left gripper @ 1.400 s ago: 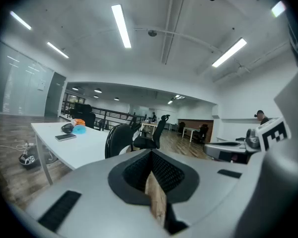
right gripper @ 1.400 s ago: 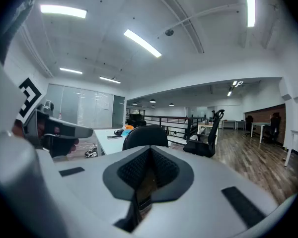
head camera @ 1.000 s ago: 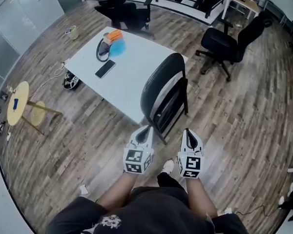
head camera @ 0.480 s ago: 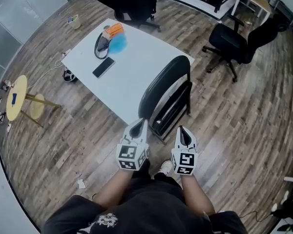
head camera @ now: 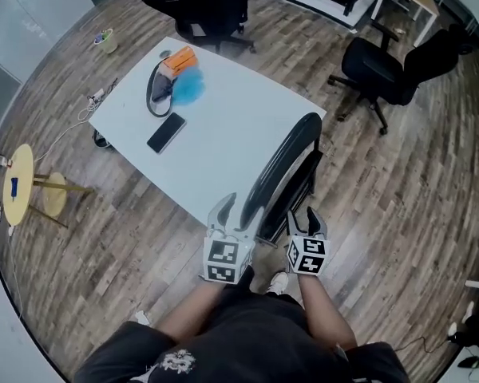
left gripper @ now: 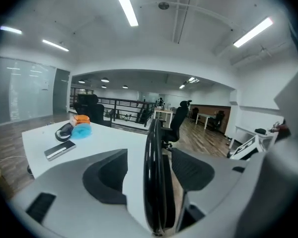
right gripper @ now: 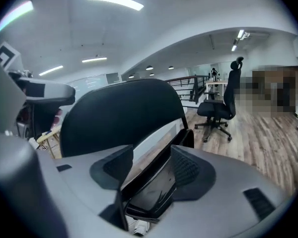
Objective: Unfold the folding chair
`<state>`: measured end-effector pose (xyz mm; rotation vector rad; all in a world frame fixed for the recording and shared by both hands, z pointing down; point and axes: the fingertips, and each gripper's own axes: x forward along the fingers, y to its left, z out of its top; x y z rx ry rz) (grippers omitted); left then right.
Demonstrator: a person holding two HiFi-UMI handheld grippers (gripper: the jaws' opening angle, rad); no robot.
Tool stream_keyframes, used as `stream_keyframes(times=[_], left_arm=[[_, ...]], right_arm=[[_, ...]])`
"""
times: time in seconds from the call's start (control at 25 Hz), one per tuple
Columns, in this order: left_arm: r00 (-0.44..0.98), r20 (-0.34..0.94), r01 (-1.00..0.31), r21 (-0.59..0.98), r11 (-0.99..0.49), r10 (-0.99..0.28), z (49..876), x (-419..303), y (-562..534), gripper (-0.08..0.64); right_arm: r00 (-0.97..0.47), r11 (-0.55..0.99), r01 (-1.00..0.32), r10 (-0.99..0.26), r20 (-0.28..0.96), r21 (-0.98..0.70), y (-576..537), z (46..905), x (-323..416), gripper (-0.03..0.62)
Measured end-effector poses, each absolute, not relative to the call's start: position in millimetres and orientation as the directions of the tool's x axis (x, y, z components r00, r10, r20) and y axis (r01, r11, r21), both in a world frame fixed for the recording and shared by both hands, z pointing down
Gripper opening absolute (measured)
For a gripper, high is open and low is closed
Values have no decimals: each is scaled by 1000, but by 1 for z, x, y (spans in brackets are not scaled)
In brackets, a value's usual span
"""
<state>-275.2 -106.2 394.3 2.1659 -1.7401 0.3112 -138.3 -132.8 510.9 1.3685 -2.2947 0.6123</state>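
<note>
— Left gripper (head camera: 236,212) and right gripper (head camera: 302,219) have closed in on the folding chair (head camera: 286,166) since a second ago. Their fingers were clenched then and are opening now.

— Where is the chair?

— It stands folded and upright against the near edge of the white table (head camera: 231,126). The left gripper's released fingers straddle the thin black backrest edge without pressing on it. The right gripper's fingers, also released, straddle the folded seat.

— What else is around the table?

— On it lie a black phone (head camera: 166,132), a blue fluffy object (head camera: 190,90), an orange object (head camera: 178,59) and a dark looped band (head camera: 153,94) I cannot identify. Two black office chairs (head camera: 383,66) stand beyond its far side. A small round yellow stand (head camera: 12,183) is off its left side, on the wood floor (head camera: 399,214).

— Any writing?

— Only the black-and-white square patterns on the marker cubes (head camera: 223,260). From the head view, the chair's lower end is partly hidden behind the grippers.
</note>
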Motion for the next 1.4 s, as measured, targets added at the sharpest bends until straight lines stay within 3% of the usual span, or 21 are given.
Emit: stream_keyframes(times=[0.32, 0.68, 0.8, 0.88, 1.08, 1.4], left_arm=[[366, 498, -929, 147, -339, -786, 444, -260, -136, 268], [460, 536, -886, 223, -406, -708, 476, -251, -144, 265], [499, 520, -866, 268, -423, -693, 476, -246, -144, 242], [514, 502, -857, 271, -439, -696, 475, -242, -142, 188], [491, 473, -867, 186, -462, -731, 471, -244, -142, 104], [491, 475, -869, 209, -448, -730, 469, -244, -140, 98]], right_arm=[[-329, 271, -941, -606, 724, -200, -178, 606, -154, 291], [-254, 233, -961, -513, 820, -152, -210, 659, -176, 310], [-246, 216, -964, -502, 829, -155, -214, 664, -178, 311], [-249, 195, -966, -511, 823, -171, -213, 666, -175, 314], [-255, 149, -967, -503, 826, -207, -207, 672, -161, 337], [-291, 126, -956, -530, 796, -266, -197, 668, -137, 337]])
